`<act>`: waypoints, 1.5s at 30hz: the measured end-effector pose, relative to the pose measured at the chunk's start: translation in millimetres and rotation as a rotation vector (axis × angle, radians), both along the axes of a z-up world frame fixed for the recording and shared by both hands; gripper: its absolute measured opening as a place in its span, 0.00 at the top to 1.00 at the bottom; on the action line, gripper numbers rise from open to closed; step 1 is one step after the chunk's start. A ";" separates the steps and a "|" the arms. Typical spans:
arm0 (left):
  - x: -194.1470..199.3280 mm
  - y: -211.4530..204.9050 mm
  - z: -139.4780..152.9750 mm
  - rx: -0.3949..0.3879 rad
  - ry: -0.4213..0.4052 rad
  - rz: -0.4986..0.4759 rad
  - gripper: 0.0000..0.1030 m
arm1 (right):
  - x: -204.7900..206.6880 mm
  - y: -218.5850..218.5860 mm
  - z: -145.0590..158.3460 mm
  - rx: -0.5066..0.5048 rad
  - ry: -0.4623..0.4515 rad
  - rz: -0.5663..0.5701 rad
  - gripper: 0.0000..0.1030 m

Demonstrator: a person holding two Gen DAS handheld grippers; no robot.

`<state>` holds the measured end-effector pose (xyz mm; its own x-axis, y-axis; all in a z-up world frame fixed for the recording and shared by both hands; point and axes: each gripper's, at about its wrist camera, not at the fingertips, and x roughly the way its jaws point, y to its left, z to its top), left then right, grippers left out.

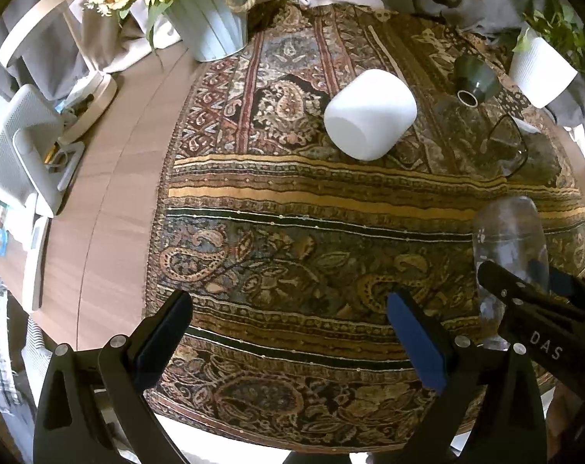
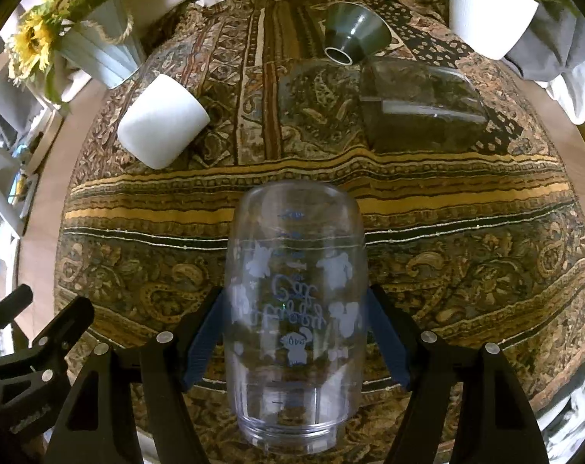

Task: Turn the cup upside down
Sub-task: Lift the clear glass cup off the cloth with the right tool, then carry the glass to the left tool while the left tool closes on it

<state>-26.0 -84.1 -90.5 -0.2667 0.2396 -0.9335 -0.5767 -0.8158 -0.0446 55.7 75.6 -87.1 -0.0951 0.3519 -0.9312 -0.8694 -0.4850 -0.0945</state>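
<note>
Clear cup (image 2: 296, 313) low in centre frame, gripped between right gripper (image 2: 296, 332) fingers (image 2: 205, 332), left gripper (image 1: 288, 332) fingers spread open, white cup (image 1: 369, 114) upper centre on patterned cloth (image 1: 292, 251).

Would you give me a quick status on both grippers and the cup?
Left gripper open, empty. Right gripper fingers flank clear cup, contact unclear. Cup inverted on patterned cloth. Nothing in the way.

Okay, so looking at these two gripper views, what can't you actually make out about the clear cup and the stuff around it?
- Clear cup, right wrist view: whether the blue pads touch its sides is unclear; transparent walls blur the contact.
- Same cup, left wrist view: its lower part is covered by the right gripper.
- Printed text on the cup: too faint to read.
- Clear container: contents indistinct.
- Green funnel: resting side hidden.
</note>
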 end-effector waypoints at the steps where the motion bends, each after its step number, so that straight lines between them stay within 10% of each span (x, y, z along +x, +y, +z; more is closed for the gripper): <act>1: 0.7 0.8 -0.2 0.001 -0.002 -0.001 0.00 | -0.6 0.4 0.2 0.003 0.000 0.002 0.30; 26: 30.0 26.5 55.1 0.122 0.006 -0.064 0.00 | 45.2 -3.1 97.8 0.133 0.069 -0.043 0.20; 45: 70.5 130.5 39.2 0.099 -0.071 -0.217 0.05 | 136.2 48.4 89.4 0.062 0.072 -0.184 0.20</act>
<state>44.5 46.4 -51.3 -0.1332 0.3749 -0.9174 -0.7305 -0.6627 -0.1648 191.9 124.0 2.2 -0.0895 0.4258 -0.9004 -0.9483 -0.3128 -0.0537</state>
